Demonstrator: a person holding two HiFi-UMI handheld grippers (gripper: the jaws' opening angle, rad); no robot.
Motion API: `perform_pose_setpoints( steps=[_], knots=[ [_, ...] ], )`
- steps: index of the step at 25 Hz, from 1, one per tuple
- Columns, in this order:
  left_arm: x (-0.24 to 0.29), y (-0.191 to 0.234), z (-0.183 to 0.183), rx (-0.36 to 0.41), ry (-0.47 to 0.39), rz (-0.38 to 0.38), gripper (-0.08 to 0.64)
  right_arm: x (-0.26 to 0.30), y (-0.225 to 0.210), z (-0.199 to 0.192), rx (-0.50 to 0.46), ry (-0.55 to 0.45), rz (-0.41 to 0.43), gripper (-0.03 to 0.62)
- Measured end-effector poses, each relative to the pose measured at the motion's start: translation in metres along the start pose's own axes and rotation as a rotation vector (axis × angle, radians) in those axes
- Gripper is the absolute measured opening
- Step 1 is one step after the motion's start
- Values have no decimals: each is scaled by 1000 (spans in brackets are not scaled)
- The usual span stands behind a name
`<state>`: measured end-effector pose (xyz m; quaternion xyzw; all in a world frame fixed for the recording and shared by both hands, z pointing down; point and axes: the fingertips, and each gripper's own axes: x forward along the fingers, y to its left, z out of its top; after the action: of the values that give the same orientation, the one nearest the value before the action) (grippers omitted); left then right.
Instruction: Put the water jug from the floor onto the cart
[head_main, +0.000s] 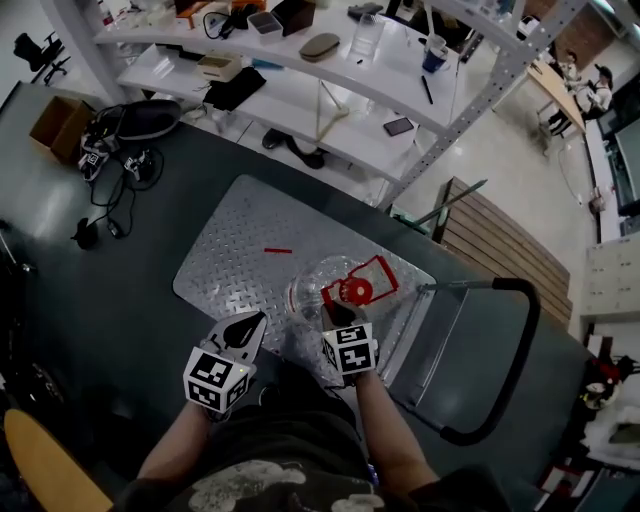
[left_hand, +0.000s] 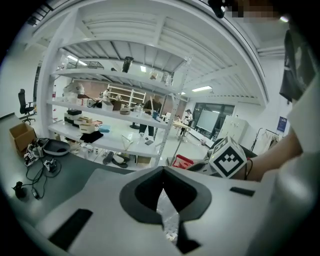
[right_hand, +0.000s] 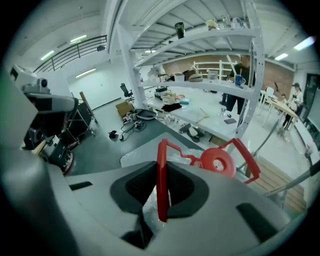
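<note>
Right gripper (right_hand: 160, 200) pinches the red plastic handle (right_hand: 161, 180) of a clear plastic water jug (head_main: 312, 288) over a grey checker-plate cart (head_main: 240, 250). The left gripper (left_hand: 163, 200) is pressed together, empty. The jug's smooth walls look slippery, so the stiff handle seems the safest hold.

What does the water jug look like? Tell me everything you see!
The jug is rounded and made of clear plastic, so you can see through it. It has a round red cap and a thin red loop handle. It sits over the cart, above its bumpy metal deck, but I can't tell if it rests there. The right gripper pinches one bar of the handle.
</note>
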<state>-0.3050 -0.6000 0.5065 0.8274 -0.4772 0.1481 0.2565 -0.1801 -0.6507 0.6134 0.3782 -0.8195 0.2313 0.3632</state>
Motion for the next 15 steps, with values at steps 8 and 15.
perform_pose_setpoints(
  steps=[8, 15],
  knots=[
    [7, 8, -14, -36, 36, 8, 6, 24, 31, -1, -104, 41, 69, 35],
    [-2, 0, -18, -49, 30, 12, 6, 25, 59, -17, -124, 66, 142, 35]
  ],
)
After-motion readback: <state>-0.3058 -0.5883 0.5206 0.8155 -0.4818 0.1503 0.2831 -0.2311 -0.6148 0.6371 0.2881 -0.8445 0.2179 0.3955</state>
